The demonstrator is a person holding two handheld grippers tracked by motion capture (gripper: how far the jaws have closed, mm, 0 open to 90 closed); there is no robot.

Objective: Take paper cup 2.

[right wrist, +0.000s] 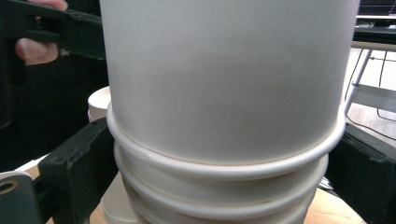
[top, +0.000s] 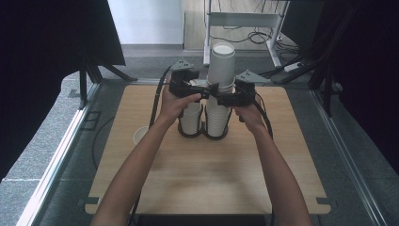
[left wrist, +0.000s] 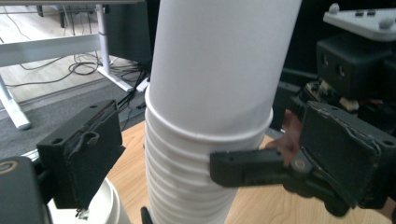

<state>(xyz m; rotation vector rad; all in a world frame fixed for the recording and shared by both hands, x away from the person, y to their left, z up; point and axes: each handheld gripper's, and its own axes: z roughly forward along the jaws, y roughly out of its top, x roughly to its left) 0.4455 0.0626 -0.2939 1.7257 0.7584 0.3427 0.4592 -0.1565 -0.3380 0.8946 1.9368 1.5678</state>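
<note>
**Two hand-held grippers meeting at the tall stack of paper cups**

At the far left of the counter (top: 141,188), one single paper cup (top: 139,134) is lying alone near the edge. The shorter cup stack (top: 191,117) is standing next to it, in the left ring of a black holder (top: 203,134).

The left hand-held gripper (top: 201,92) is coming in from the left side, above the shorter stack. In the left gripper view its jaws are standing open, with the tall cup stack (left wrist: 210,121) between them; the left jaw is well apart from the cups, and I cannot tell if the right jaw is touching them.

The tall cup stack is standing upright in the right ring of the holder, in the far middle of the counter. An upper group of cups is sitting raised in the lower ones.

The right hand-held gripper (top: 225,99) is reaching from the right side. In the right gripper view its jaws are sitting at both sides of the stack (right wrist: 224,116), just under a rolled rim; whether they are pressing the cups, I cannot tell.
</note>
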